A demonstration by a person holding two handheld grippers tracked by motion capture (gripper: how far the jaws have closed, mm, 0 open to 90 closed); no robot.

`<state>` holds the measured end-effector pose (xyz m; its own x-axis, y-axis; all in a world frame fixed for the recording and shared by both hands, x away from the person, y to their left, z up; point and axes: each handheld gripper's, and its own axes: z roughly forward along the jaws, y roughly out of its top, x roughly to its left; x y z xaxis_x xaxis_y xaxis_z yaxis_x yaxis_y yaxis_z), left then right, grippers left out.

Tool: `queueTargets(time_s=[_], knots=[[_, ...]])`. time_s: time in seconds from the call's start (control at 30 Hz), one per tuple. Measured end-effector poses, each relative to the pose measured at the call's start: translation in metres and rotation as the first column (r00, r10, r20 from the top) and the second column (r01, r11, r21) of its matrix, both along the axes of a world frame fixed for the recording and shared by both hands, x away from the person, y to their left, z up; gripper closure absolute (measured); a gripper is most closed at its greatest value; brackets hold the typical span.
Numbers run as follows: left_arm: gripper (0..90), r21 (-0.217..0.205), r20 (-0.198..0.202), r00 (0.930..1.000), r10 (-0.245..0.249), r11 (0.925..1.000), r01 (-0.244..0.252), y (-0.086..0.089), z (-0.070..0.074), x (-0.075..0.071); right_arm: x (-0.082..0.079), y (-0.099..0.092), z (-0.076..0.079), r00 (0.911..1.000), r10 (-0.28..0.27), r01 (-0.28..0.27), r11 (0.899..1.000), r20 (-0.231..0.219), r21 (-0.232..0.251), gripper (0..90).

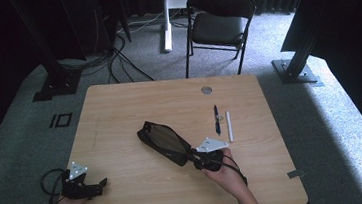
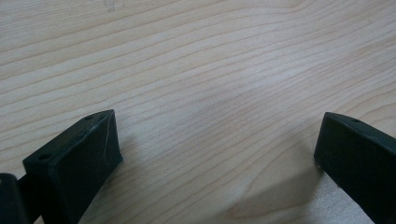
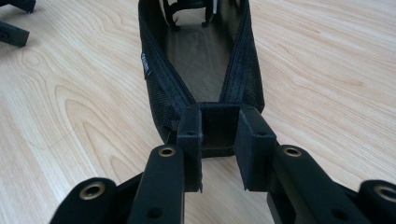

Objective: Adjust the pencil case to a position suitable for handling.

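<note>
A black mesh pouch lies open at a slant in the middle of the wooden table. My right gripper is at the pouch's near end. In the right gripper view the two pads of that gripper pinch the end wall of the pouch, whose open inside runs away from the jaws. My left gripper rests by the table's front left edge, well away from the pouch. Its jaws stand wide open over bare wood with nothing between them.
A dark pen and a white stick lie side by side to the right of the pouch. A round cable hole sits near the far edge. Behind the table stands a black folding chair.
</note>
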<state>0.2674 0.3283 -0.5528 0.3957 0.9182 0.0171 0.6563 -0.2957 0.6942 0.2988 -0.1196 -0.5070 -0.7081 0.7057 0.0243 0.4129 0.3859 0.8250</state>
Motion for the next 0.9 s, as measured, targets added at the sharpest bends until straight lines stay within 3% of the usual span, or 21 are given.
queueTargets(time_s=[0.23, 0.9], knots=[[0.5, 0.001, 0.000, 1.0000, 0.000, 1.0000, 0.000, 0.000, 0.000, 0.000, -0.008, -0.011, 0.003, 0.9999, 0.005, -0.005, 1.000, -0.010, 0.018, 73.4], [0.5, 0.001, 0.000, 1.0000, 0.000, 1.0000, 0.000, 0.000, 0.000, 0.000, -0.029, -0.044, 0.000, 0.9996, -0.013, 0.013, 1.000, -0.025, -0.003, 73.4]])
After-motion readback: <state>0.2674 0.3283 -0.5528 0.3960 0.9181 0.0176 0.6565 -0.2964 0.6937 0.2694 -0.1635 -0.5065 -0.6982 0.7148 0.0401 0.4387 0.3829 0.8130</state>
